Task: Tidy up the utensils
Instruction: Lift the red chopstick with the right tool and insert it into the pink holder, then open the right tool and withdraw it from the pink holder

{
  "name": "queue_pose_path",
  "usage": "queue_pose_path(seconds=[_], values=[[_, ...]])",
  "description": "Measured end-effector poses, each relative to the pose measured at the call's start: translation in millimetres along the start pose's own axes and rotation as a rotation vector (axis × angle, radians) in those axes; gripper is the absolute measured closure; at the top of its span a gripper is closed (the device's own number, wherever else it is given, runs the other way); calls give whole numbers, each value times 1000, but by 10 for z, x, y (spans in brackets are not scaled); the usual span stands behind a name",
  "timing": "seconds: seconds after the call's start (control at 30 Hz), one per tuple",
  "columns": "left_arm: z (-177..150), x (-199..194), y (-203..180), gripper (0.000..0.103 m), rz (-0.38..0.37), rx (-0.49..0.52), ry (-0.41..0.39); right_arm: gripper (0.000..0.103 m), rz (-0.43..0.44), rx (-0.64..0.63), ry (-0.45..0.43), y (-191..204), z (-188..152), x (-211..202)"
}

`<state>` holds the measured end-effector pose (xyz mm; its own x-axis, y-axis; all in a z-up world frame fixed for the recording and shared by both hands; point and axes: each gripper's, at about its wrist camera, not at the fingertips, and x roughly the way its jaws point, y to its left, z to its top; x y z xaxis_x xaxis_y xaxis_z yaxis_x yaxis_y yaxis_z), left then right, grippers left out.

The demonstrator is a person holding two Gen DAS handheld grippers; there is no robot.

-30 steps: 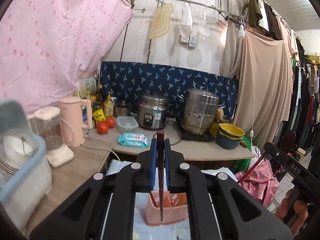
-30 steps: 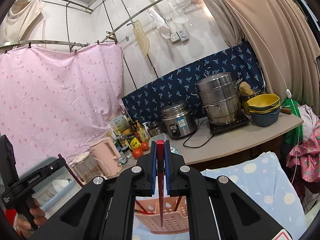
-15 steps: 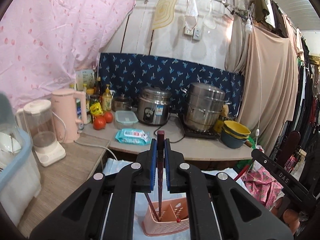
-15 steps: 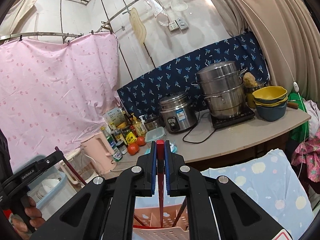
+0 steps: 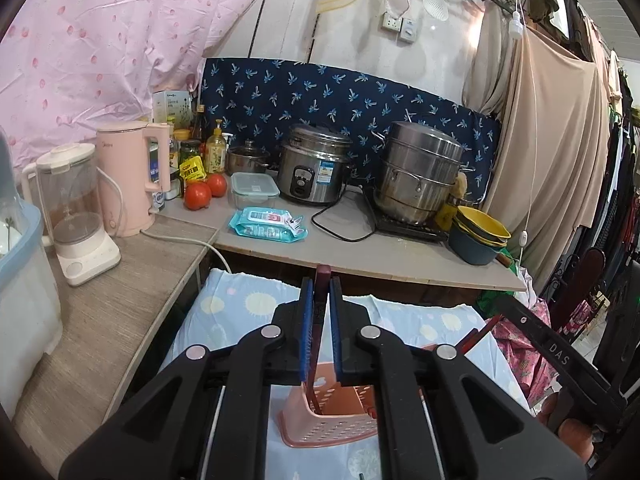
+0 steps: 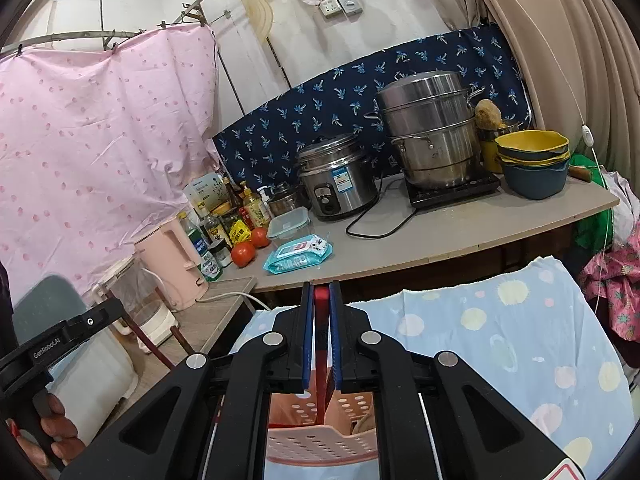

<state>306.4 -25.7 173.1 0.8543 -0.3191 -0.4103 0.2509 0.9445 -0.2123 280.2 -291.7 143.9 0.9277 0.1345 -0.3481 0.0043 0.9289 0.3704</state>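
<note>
Both grippers, left (image 5: 319,332) and right (image 6: 320,336), we hold clamped on upright red chopsticks (image 5: 321,280) above the pink caddy (image 5: 336,416) on the spotted cloth (image 6: 520,320), aligned for dropping in.

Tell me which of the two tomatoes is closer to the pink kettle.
The front tomato, sitting lower in the left view; the other tomato lies behind it, nearer the clear lidded box.

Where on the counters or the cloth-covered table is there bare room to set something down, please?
The grey counter is bare in front, between the wipes pack and the stacked bowls, though the cooker's cord loops nearby. The wooden counter is open in front of the blender. The spotted cloth is free right of the pink basket. The back-left corner with the bottles is crowded.
</note>
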Motion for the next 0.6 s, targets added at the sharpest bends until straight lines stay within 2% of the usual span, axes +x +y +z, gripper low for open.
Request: queue_pose_path(seconds=[0.03,0.1,0.17,0.6], values=[[-14,-2,1,91,10,0,1,90,-4,1,-5,-6,-5,-14],[-25,-3,11,75,16,-8,5,88,-10,4,-8,-18,-6,-35],[-33,-21,19,71,19,-16,4,84,-15,7,-11,-29,-2,-63],[-174,-187,69,69,20,-30,20,83,-13,-38,-3,73,-131,-278]])
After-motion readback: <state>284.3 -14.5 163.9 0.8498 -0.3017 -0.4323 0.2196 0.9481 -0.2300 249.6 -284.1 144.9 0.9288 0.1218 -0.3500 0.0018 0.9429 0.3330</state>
